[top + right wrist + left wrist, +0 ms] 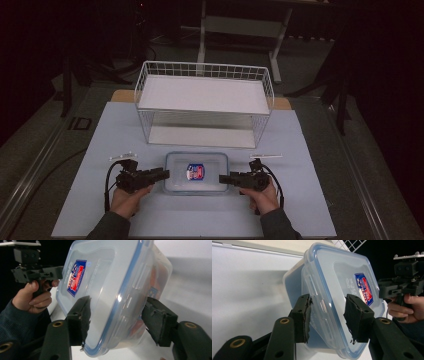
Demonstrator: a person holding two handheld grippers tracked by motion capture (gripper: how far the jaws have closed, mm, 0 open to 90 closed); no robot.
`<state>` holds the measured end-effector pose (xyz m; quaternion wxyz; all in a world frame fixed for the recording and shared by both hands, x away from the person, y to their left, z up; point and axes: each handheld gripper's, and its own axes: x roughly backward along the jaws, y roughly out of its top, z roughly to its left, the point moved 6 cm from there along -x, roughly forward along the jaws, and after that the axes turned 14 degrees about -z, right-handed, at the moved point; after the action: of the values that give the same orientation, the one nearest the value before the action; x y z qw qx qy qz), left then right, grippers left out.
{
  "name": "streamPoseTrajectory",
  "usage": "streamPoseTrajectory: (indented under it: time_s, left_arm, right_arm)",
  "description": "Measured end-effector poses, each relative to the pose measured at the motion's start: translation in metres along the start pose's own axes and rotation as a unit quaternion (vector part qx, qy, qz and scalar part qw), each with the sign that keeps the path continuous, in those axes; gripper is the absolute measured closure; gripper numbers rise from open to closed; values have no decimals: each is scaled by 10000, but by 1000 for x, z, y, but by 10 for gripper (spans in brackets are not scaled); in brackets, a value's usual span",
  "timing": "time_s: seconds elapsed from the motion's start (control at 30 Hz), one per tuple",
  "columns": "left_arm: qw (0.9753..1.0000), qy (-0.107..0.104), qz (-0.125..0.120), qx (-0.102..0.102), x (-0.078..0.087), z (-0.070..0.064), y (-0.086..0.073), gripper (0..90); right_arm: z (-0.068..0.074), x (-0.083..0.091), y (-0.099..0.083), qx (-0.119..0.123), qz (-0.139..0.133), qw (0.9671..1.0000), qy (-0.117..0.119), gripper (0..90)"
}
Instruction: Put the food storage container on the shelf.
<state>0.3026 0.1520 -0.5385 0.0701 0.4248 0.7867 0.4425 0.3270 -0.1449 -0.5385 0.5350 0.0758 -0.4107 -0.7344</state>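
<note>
Black claws point(165, 174) with brass rivets, black cables, dark sleeves point(110, 228).

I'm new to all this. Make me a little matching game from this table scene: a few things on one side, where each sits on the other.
Things:
1. lidded plastic container
2. white wire basket
3. left gripper
4. right gripper

Places:
a. at the container's left end
b. between the two grippers
c. at the container's right end
d. behind the container

Pairs: 1-b, 2-d, 3-a, 4-c
</note>
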Motion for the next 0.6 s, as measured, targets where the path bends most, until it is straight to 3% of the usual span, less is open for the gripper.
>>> streamPoseTrajectory:
  time_s: [0.07, 0.13, 0.17, 0.2, 0.47, 0.5, 0.53, 0.57, 0.6]
  left_arm:
    - [9998, 130, -5, -154, -1, -2, -1, 523]
    - [9998, 130, -5, -154, -1, -2, -1, 503]
    - [9989, 298, -34, -350, -2, -5, -1, 474]
    - [9988, 321, -27, -361, -2, -5, -1, 459]
    - [9994, 304, 10, -157, 0, -1, -1, 390]
    - [9999, 113, 108, 57, 0, 1, -2, 392]
    - [9999, 113, 108, 57, 0, 1, -2, 391]
    - [9994, -103, 134, 288, 1, 3, -3, 402]
    - [9994, -103, 134, 288, 1, 3, -3, 428]
  right_arm:
    - [1, 1, 0, 24, -43, 10000, 26, 420]
    - [1, 1, -1, 9, -58, 10000, 30, 420]
    - [1, 0, -1, 24, -73, 10000, 37, 421]
    - [1, -1, -2, 42, -51, 10000, 45, 421]
    - [2, -3, -4, 159, -52, 9998, 88, 427]
    - [3, -3, -4, 209, -36, 9997, 100, 432]
    - [3, -2, -4, 277, -42, 9995, 117, 442]
    - [3, -2, -4, 304, -55, 9994, 133, 454]
    - [3, -2, -4, 304, -55, 9994, 133, 454]
